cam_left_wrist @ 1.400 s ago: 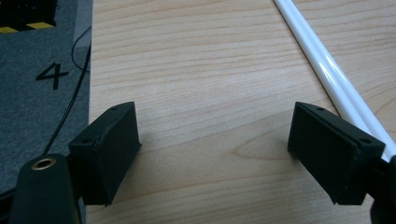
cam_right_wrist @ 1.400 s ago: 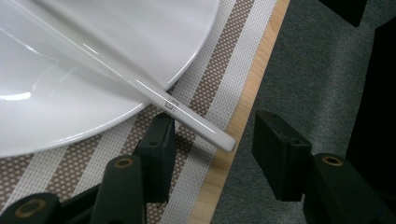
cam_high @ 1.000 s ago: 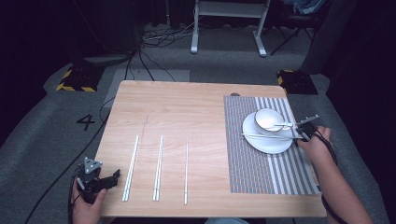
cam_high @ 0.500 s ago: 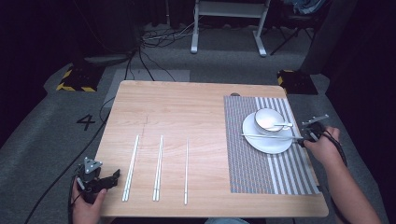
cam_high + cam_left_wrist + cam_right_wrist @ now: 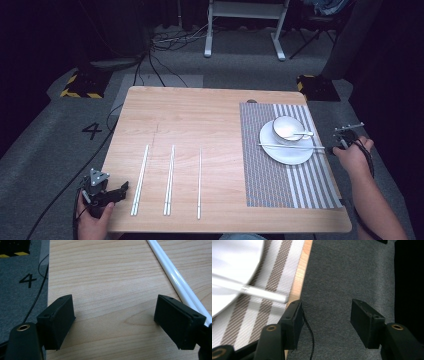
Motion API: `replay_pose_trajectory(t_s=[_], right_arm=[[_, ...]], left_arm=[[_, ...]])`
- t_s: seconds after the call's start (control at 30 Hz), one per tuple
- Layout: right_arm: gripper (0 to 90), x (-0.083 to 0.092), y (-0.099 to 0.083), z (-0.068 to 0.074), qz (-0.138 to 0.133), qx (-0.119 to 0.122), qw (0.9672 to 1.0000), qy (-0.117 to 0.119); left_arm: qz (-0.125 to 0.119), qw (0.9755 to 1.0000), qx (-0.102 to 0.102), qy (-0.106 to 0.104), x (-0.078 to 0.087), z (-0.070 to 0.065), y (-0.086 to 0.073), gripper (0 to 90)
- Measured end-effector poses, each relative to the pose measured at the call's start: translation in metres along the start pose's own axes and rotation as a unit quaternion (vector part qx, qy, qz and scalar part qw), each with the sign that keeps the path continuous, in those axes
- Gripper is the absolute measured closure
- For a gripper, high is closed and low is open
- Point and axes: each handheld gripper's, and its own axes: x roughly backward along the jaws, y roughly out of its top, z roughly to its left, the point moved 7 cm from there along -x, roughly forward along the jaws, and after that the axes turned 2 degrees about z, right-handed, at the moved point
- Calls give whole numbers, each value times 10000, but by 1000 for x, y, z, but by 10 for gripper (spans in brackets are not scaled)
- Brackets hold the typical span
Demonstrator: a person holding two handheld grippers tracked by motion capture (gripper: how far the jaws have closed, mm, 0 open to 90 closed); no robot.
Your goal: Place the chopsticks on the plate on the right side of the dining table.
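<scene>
A white plate (image 5: pixel 285 152) on a striped placemat (image 5: pixel 280 185) holds a white bowl (image 5: pixel 287 127) with a spoon (image 5: pixel 302 134). White chopsticks (image 5: pixel 290 146) lie across the plate, and their end (image 5: pixel 265 293) reaches the mat's edge. My right gripper (image 5: pixel 334 148) is just past the table's right edge, over grey carpet. Its jaws (image 5: pixel 325 312) have just been opening, and it is open with nothing between them. At the table's front left corner, my left gripper (image 5: pixel 120 192) stands open and empty (image 5: pixel 113 312) over bare wood, beside a chopstick pair (image 5: pixel 175 282).
On the table's left half lie two pairs of white chopsticks (image 5: pixel 140 180) (image 5: pixel 170 180) and a single one (image 5: pixel 199 182), all pointing away from me. The wooden table (image 5: pixel 200 115) stands on grey carpet (image 5: pixel 352 270), with cables and a stand's legs (image 5: pixel 245 30) behind it.
My right gripper has drawn back to the right, from the plate's rim to beyond the table's edge. The chopsticks stay across the plate. The left gripper has not moved.
</scene>
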Motion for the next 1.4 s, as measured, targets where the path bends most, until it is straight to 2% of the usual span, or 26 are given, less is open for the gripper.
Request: replay_pose_trajectory(t_s=[0.13,0.4,0.53,0.67,0.83,1.07,1.3,1.4], right_arm=[[437,-6,2,4,27,-33,10000,34],[429,-6,8,14,-13,17,10000,70],[422,-3,9,13,-73,-26,10000,52],[411,5,10,14,-180,46,9998,92],[397,23,11,21,-411,116,9990,163],[385,55,18,40,-807,280,9956,378],[376,99,27,57,-1226,433,9900,551],[372,117,30,67,-1400,414,9870,678]], left_arm=[[0,10000,-1,-1,0,0,0,164],[2,10000,-1,-2,0,0,0,161],[3,10000,-2,-1,0,0,0,161],[7,10000,-12,2,0,0,1,160],[14,10000,-30,-29,-2,0,2,156],[19,10000,-33,-35,-2,0,2,156],[18,10000,-32,-39,-2,0,2,155],[16,10000,-32,-38,-2,0,2,155]])
